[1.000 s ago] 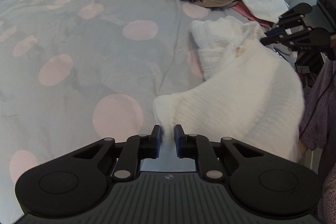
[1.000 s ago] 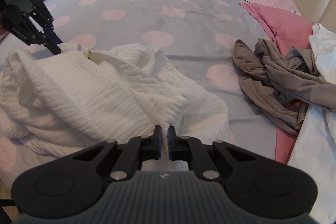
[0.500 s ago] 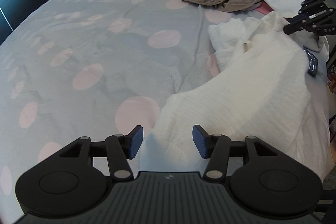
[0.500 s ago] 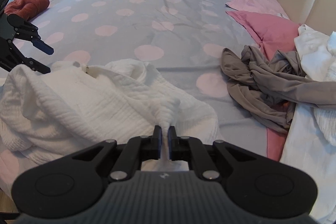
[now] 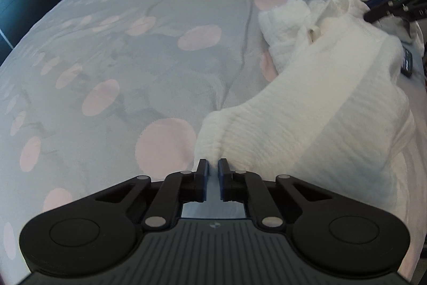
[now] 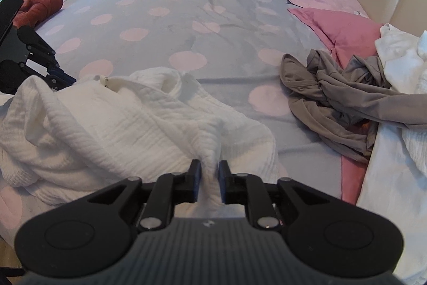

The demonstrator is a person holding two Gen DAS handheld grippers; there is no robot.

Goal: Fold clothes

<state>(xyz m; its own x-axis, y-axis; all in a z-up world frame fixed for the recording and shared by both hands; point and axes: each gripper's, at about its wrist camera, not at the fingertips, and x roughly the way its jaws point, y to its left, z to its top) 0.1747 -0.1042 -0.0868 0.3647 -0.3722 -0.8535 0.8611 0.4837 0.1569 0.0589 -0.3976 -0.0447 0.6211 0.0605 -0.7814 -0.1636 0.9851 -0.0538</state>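
- Two tongs noted at one white garment, crumpled on grey dotted bedspread.
- Left gripper: just closed, pinching garment edge at tips.
- Right gripper: just opening, narrow gap, fold of cloth between pads.
- Beyond right tongs: taupe garment, pink pillow.

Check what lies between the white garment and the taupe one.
Only bare, pink-dotted bedspread separates the white garment from the taupe garment; the right wrist view shows it best.
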